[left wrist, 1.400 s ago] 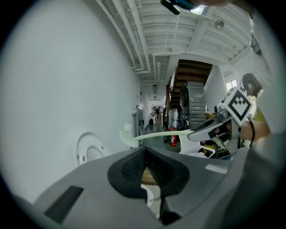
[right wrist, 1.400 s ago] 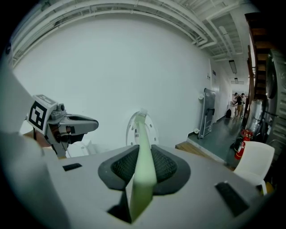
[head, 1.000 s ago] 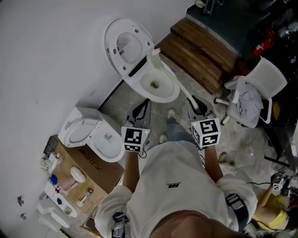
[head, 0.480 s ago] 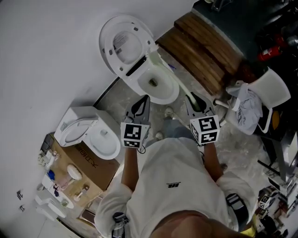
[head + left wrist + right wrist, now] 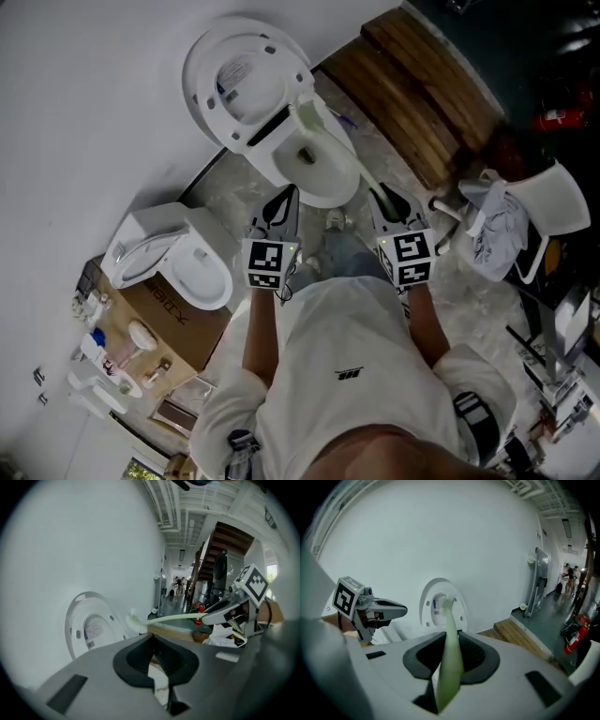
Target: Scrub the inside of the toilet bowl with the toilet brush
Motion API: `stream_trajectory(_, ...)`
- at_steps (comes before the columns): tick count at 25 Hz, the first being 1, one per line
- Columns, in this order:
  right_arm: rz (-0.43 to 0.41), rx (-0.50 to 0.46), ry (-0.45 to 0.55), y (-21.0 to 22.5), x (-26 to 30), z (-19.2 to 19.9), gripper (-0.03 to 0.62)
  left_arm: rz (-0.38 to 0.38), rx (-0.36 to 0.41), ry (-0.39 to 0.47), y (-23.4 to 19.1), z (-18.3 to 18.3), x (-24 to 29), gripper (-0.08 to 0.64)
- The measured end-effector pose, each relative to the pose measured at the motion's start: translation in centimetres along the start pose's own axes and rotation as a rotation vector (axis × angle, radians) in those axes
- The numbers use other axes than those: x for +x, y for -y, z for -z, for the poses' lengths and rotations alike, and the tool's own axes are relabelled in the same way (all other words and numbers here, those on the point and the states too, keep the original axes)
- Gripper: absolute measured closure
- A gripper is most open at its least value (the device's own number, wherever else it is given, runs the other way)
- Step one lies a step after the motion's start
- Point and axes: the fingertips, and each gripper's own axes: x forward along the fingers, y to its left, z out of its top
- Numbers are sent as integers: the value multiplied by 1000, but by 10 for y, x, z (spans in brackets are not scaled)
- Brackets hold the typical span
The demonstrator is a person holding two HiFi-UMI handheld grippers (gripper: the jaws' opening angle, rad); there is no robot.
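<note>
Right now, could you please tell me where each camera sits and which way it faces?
Head view: on the head, steeply down at the toilet bowl; shows shirt, left gripper, right gripper.
Left gripper view: on that gripper, facing the raised lid; own jaws shut, empty.
Right gripper view: on that gripper, along the toilet brush it clamps.
Shared: both gripper views see lid and brush.

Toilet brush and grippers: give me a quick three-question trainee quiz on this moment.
1. True or false: the left gripper holds the pale green long-handled toilet brush.
2. The brush's bristle head is: A) in a floor holder; B) at the back edge of the white ceramic toilet bowl, by the raised lid; C) on the wooden steps.
3. Fill in: the right gripper has its fingers shut on the brush's ____.
Key: 1 false; 2 B; 3 handle.
</note>
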Motion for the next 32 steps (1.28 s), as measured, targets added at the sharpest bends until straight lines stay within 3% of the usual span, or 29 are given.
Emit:
stream_trajectory(17,-38,38,-86,24,90,51,517,-69,-53,-63,-34,61,78,551)
stream_trajectory(32,12,63,-144,26,149,124,517,-6,-110,-147,-43,160,136,551)
